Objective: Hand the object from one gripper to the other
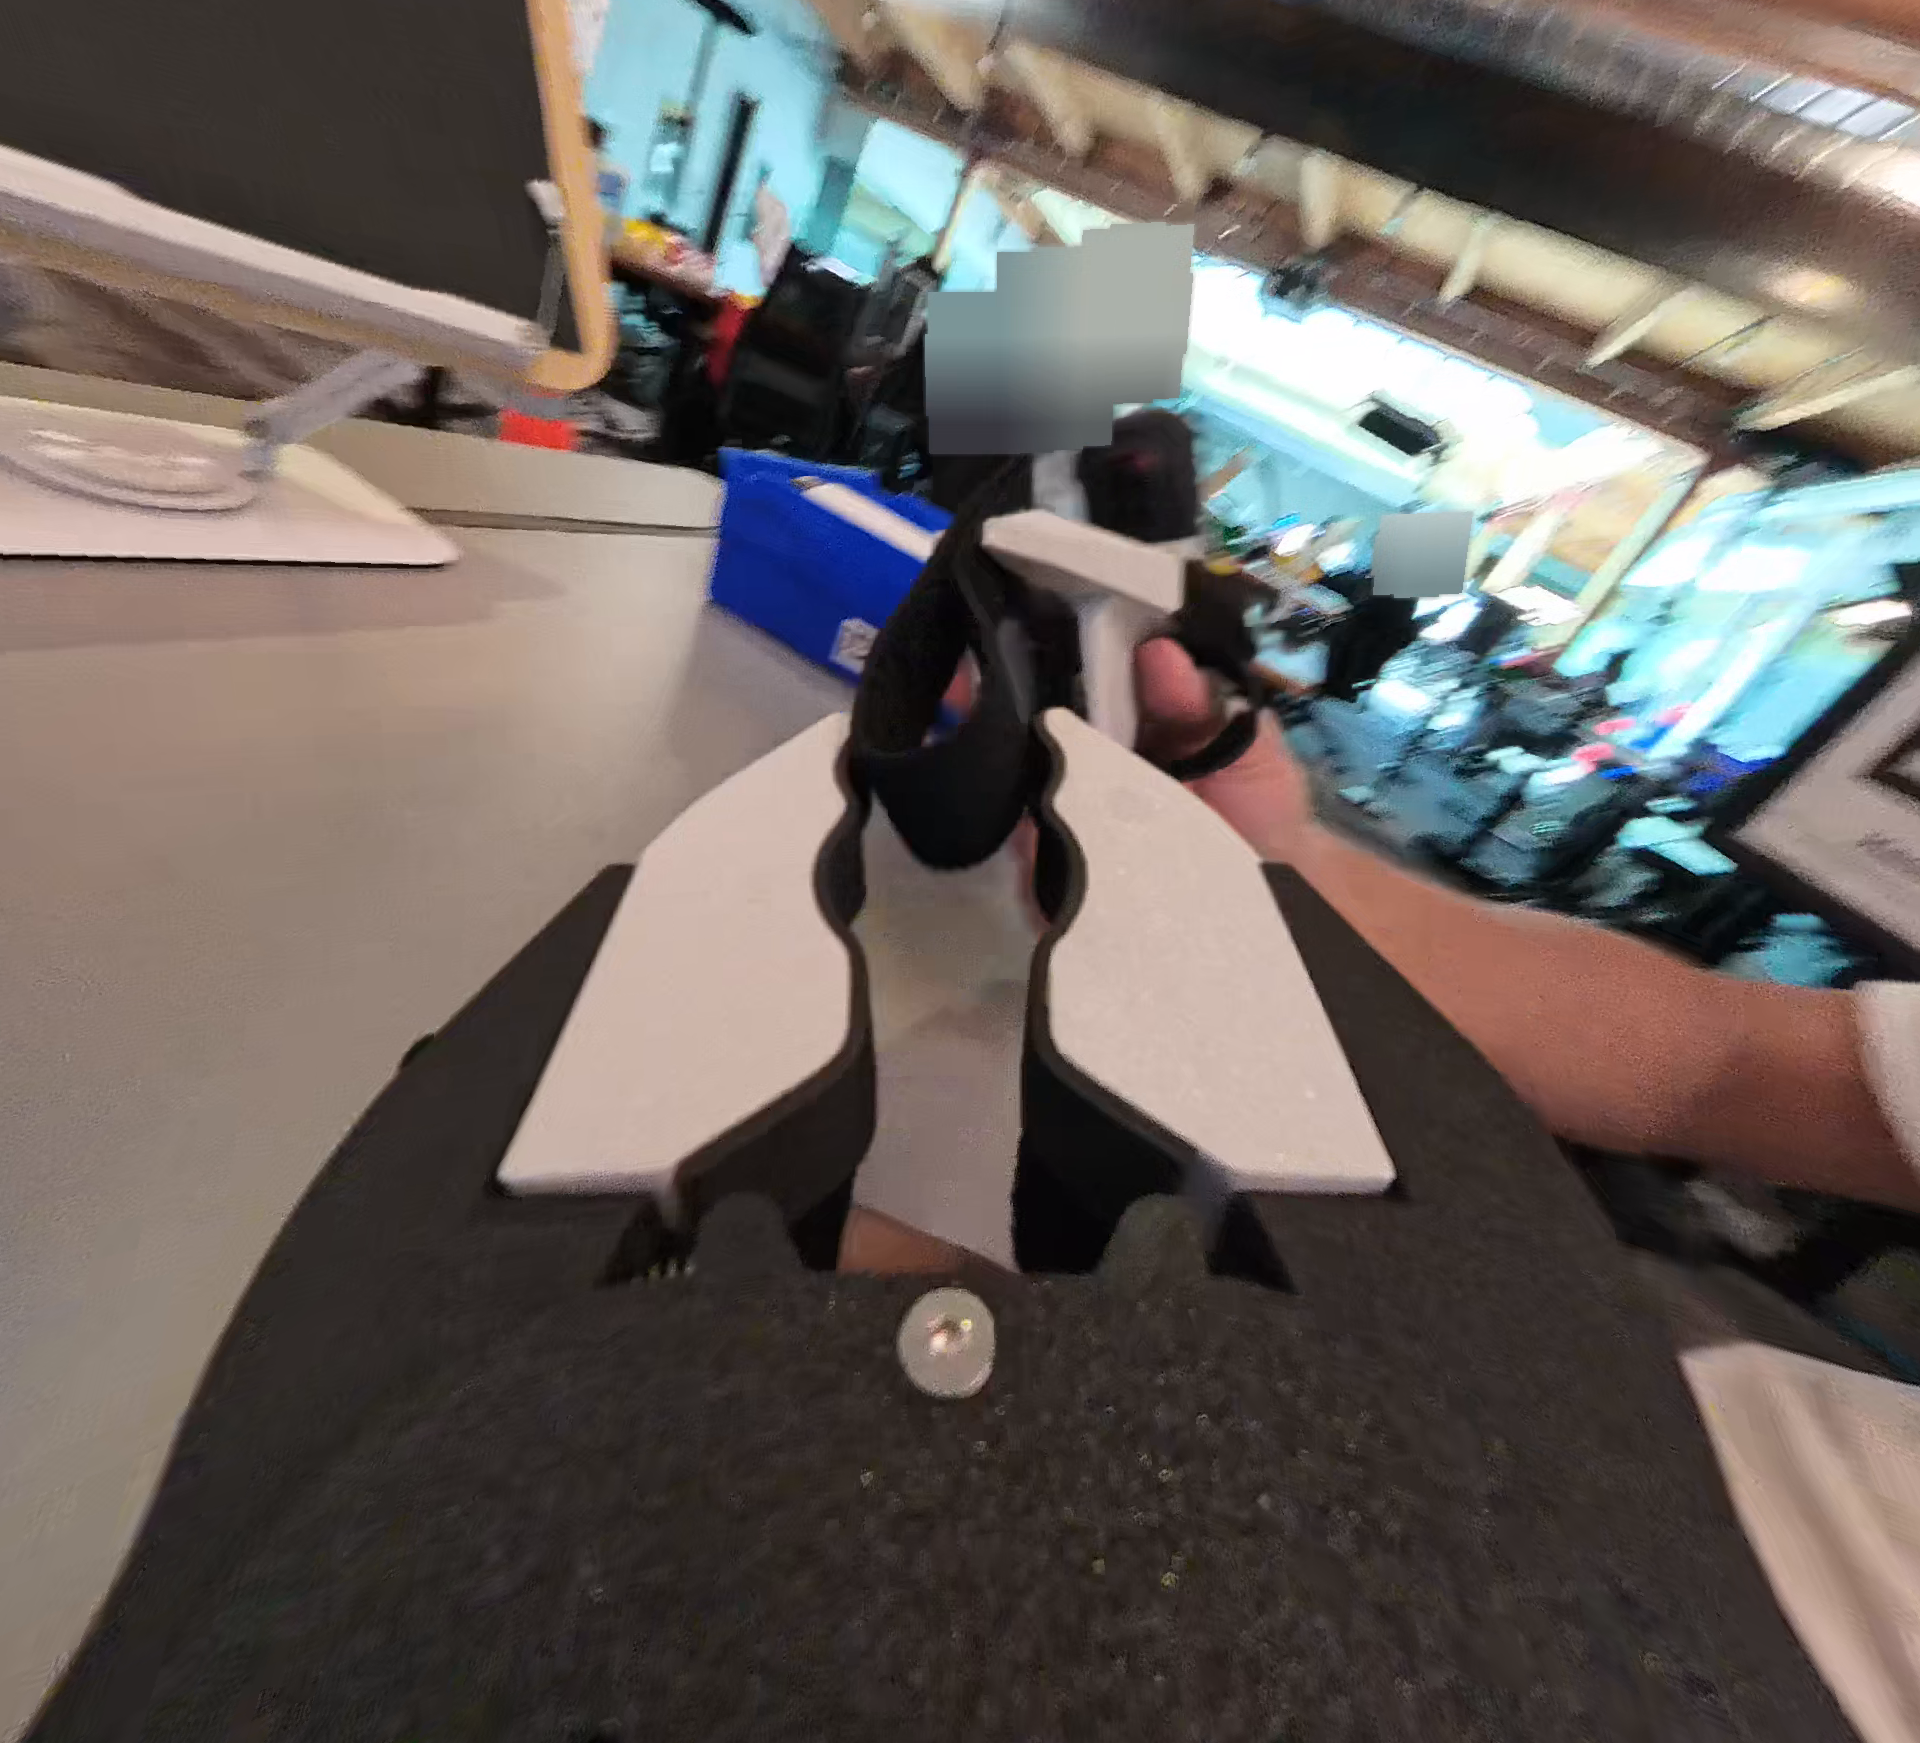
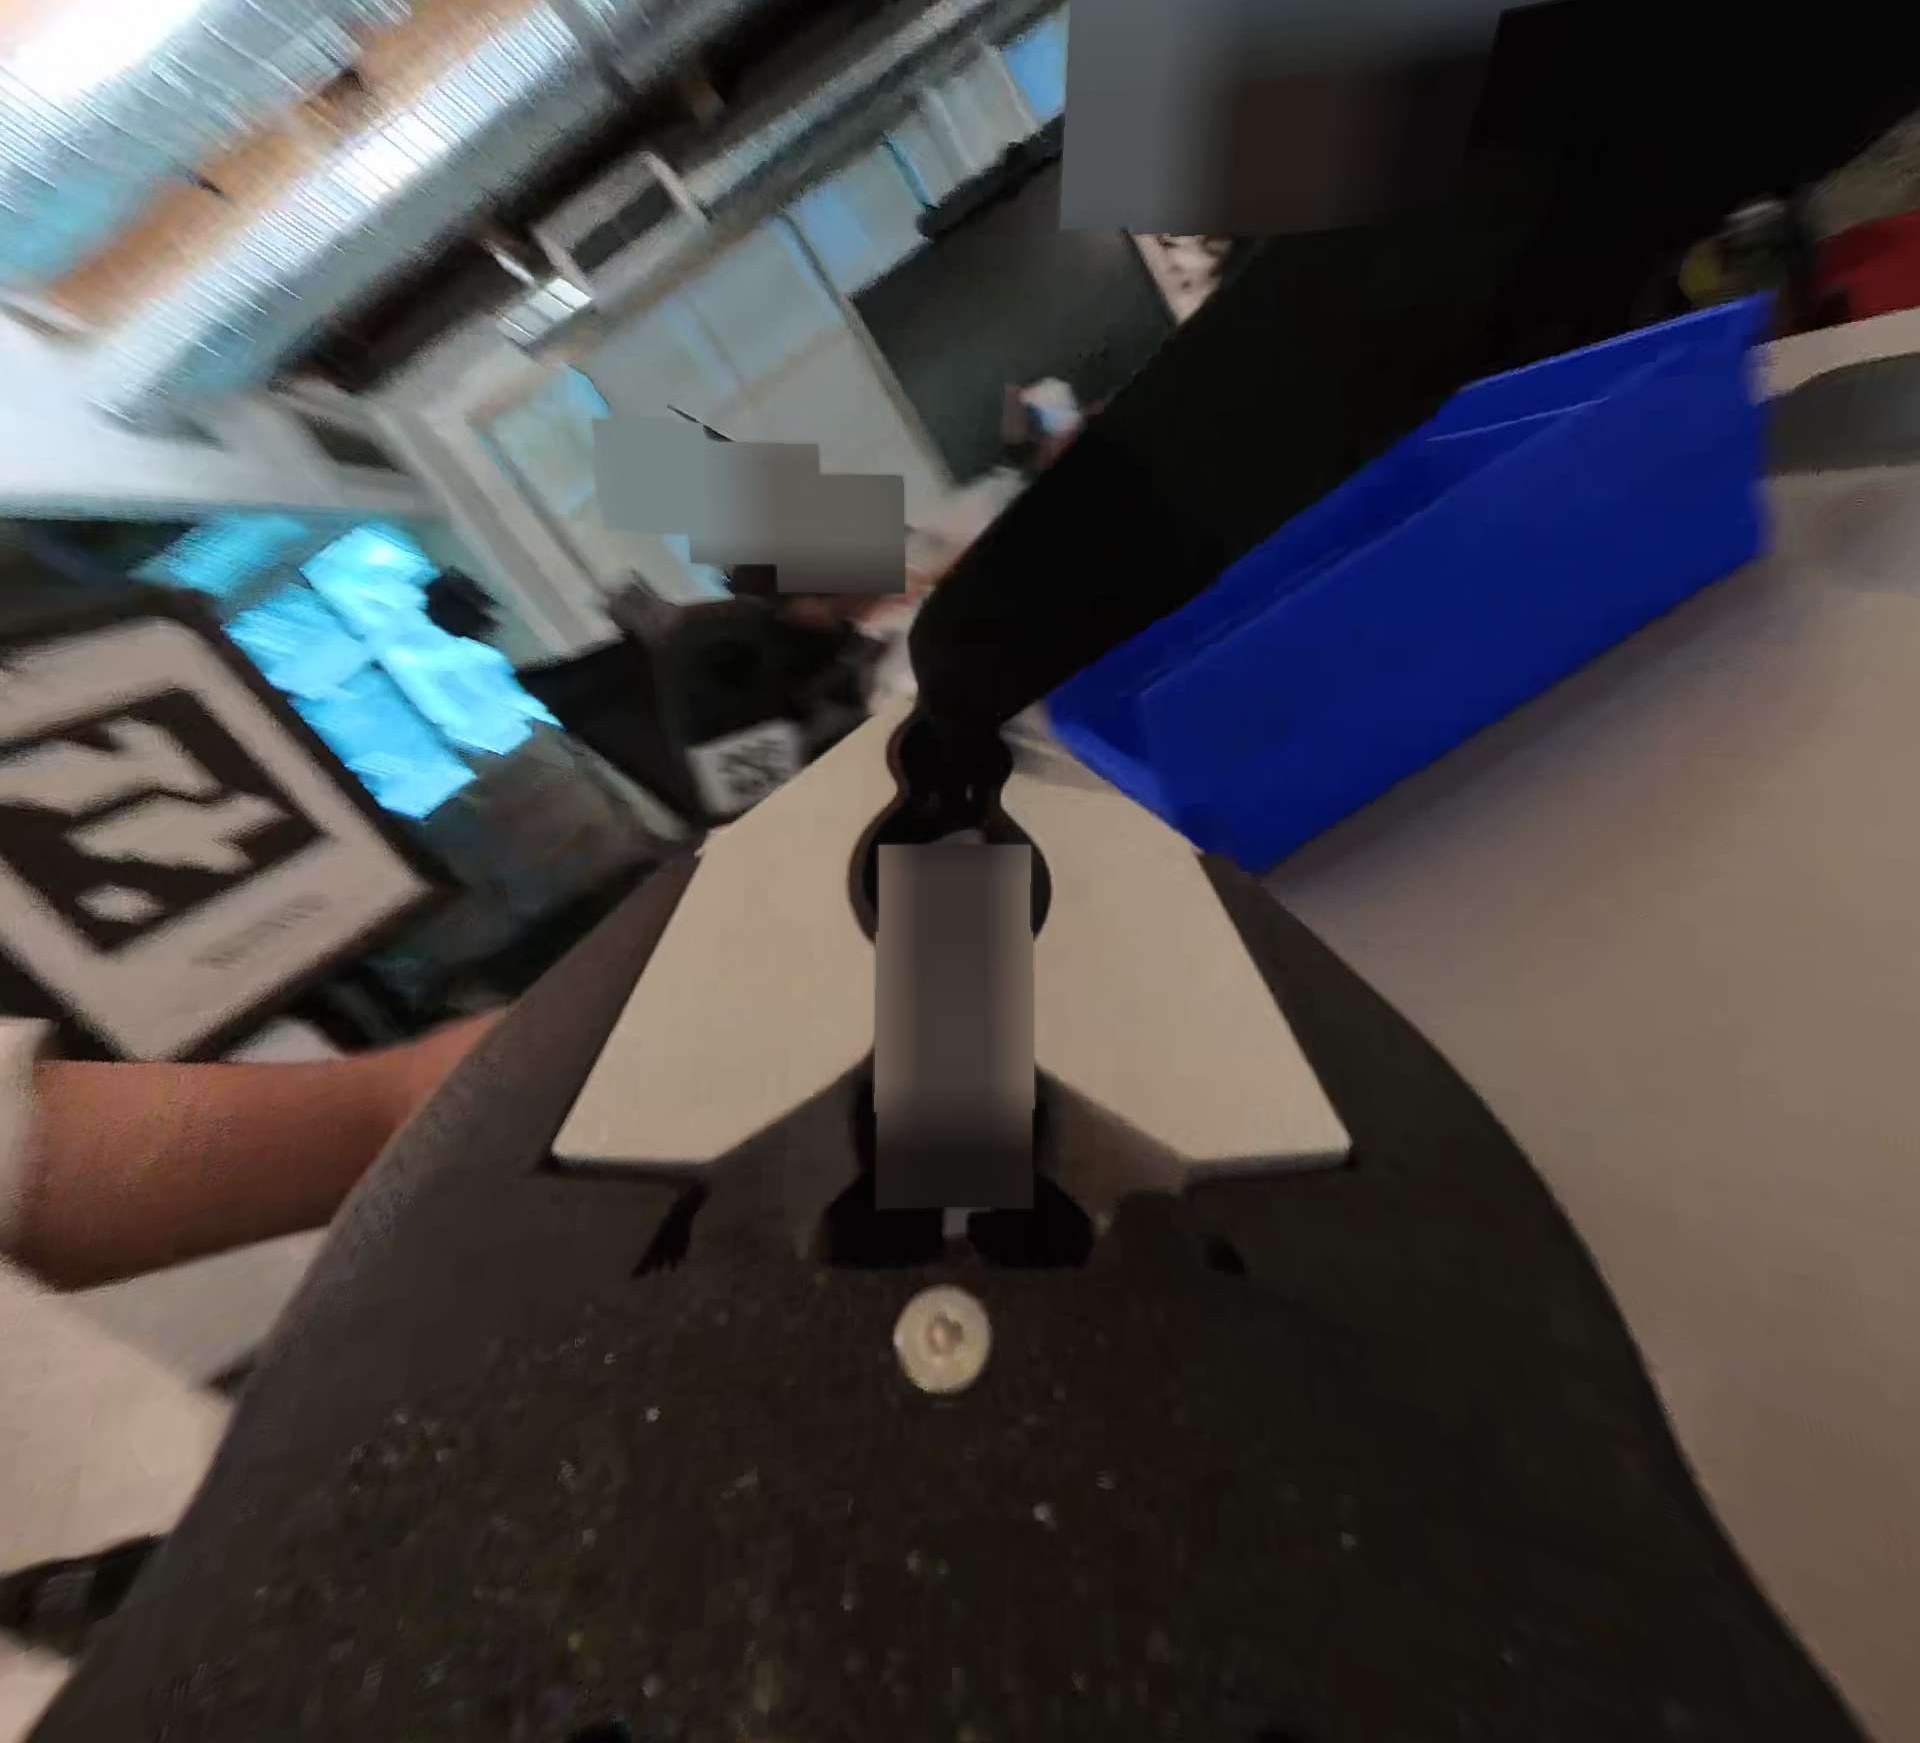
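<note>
The object is a black fabric strap. In the right wrist view my right gripper is shut, pinching the strap at its fingertips, and the strap runs up and to the right from there. In the left wrist view the right gripper, held by a hand, brings the strap's hanging loop between the fingertips of my left gripper. The left fingers stand apart on either side of the loop, and the loop looks unsqueezed. Both views are blurred by motion.
A blue bin stands on the grey table; it also shows in the right wrist view. A white stand with a dark screen is at the left. A black-and-white marker board and a forearm are at the left. The left gripper's tips are roughly 4 centimetres from the right gripper's.
</note>
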`<state>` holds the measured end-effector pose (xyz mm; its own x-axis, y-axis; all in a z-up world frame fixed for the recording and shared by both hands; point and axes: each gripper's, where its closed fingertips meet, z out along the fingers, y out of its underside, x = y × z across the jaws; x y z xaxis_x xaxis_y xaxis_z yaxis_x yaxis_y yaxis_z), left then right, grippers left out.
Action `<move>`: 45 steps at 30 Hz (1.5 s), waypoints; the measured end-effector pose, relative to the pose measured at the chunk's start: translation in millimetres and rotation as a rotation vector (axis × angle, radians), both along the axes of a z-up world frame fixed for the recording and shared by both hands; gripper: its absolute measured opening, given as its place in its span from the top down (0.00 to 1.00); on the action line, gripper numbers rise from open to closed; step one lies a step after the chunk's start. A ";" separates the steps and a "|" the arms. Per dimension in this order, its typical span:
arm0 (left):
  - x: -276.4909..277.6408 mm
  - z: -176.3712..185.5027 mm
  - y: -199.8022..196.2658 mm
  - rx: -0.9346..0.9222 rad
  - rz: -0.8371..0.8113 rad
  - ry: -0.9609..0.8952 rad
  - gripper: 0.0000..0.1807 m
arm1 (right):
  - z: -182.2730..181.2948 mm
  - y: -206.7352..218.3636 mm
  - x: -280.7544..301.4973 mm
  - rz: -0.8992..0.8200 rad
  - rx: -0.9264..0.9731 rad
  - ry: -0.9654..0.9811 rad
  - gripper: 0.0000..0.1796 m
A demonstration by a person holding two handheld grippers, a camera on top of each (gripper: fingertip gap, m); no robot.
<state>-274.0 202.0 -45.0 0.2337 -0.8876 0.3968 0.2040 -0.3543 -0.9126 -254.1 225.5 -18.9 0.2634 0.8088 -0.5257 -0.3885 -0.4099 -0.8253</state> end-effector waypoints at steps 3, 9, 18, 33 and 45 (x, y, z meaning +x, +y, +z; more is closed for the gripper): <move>-17.4 -24.9 29.2 0.103 0.259 0.250 0.83 | -22.4 31.9 41.4 -0.282 0.075 -0.344 0.97; -27.4 -34.5 43.2 0.208 0.394 0.421 0.81 | -44.7 59.0 101.7 -0.689 0.416 -1.114 0.97; -0.3 -13.7 2.3 0.336 0.170 0.310 0.81 | -92.0 12.5 4.8 -0.237 0.637 -1.269 0.97; 12.4 -21.0 -14.3 0.355 0.052 0.338 0.97 | -98.9 -23.5 -27.5 -0.051 0.654 -1.141 0.92; 27.1 -40.7 -30.2 0.483 -0.021 0.492 0.98 | -1.2 -95.9 10.6 0.117 0.618 -1.193 0.74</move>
